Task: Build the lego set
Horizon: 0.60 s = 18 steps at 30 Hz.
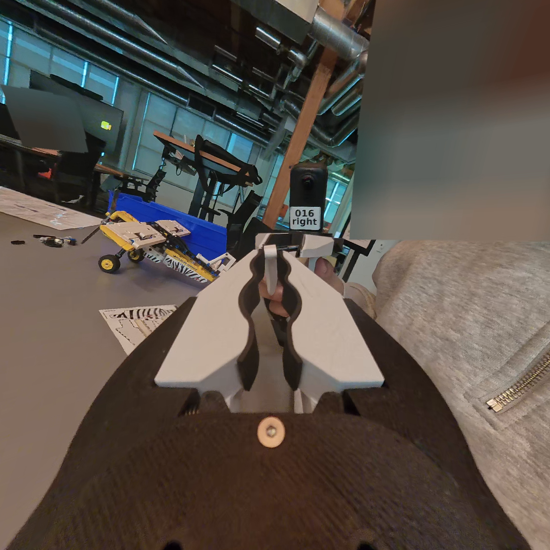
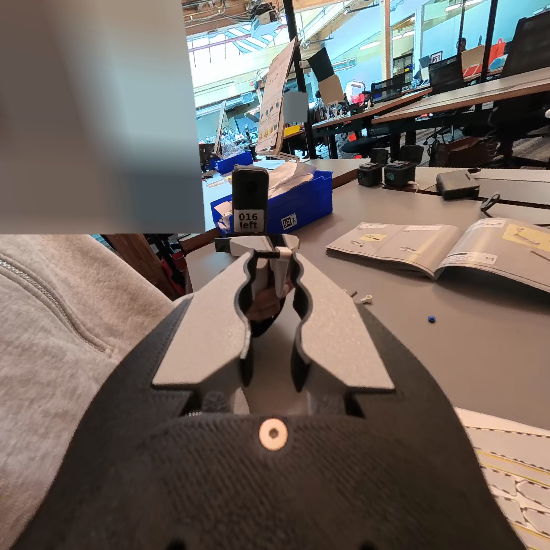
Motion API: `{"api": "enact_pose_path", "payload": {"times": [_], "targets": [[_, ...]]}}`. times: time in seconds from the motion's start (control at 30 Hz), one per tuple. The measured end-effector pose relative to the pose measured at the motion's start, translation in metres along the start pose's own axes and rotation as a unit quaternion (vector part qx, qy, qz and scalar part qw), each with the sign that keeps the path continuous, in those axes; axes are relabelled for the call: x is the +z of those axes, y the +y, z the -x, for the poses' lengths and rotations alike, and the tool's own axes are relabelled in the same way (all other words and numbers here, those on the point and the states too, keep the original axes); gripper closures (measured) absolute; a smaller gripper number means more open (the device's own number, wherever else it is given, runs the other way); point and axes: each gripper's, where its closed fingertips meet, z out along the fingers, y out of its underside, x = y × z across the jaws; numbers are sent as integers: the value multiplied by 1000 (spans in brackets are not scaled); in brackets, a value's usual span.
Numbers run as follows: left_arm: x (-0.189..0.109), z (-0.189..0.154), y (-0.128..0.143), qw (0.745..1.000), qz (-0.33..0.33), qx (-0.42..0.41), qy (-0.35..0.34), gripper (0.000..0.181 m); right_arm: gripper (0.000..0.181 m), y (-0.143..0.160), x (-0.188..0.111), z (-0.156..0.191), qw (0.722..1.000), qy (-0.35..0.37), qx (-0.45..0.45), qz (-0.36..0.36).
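Left gripper (image 1: pixel 271 253) and right gripper (image 2: pixel 273 257) meet tip to tip in the air in front of the person's grey zipped jacket (image 1: pixel 446 342), above the near edge of the grey table (image 1: pixel 59 297). The left one is closed to a narrow gap on a slim white blade piece (image 1: pixel 270 268) that hangs down between its fingers. The right one stands wider. A short black pin (image 1: pixel 287 247) and the top of the blade fill the gap between its fingertips, so it seems to clamp the two together, though contact at the pin's far end is hard to make out.

On the table to the left stands the half-built yellow and white plane (image 1: pixel 157 250) on its wheels. It sits just in front of a blue bin (image 1: pixel 184 220) and well apart from the grippers. An open instruction booklet (image 2: pixel 431 250) lies to the right, and a sticker sheet (image 1: pixel 137 324) lies near the left gripper. A few loose parts (image 1: pixel 56 240) sit far left. A tiny blue stud (image 2: pixel 431 319) and a white peg (image 2: pixel 366 298) rest on the right.

The step in hand looks like seating the pin in the hole at the top of the blade, a small sub-assembly away from the model. The next move probably calls for a straight squeeze along the pin while the left grip keeps the blade from twisting. The piece then has to go across to the plane.
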Motion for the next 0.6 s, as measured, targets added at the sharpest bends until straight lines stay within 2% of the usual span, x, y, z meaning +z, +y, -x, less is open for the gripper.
{"api": "enact_pose_path", "payload": {"times": [0.33, 0.6], "targets": [[-2, -1, -2, 1000, -2, 25, -11, 174, 160, 1, 1, 0, 1000, 3, -14, 5], [-4, -6, -5, 999, -9, 48, -2, 174, 156, -3, 3, 4, 992, -65, 110, -18]]}}
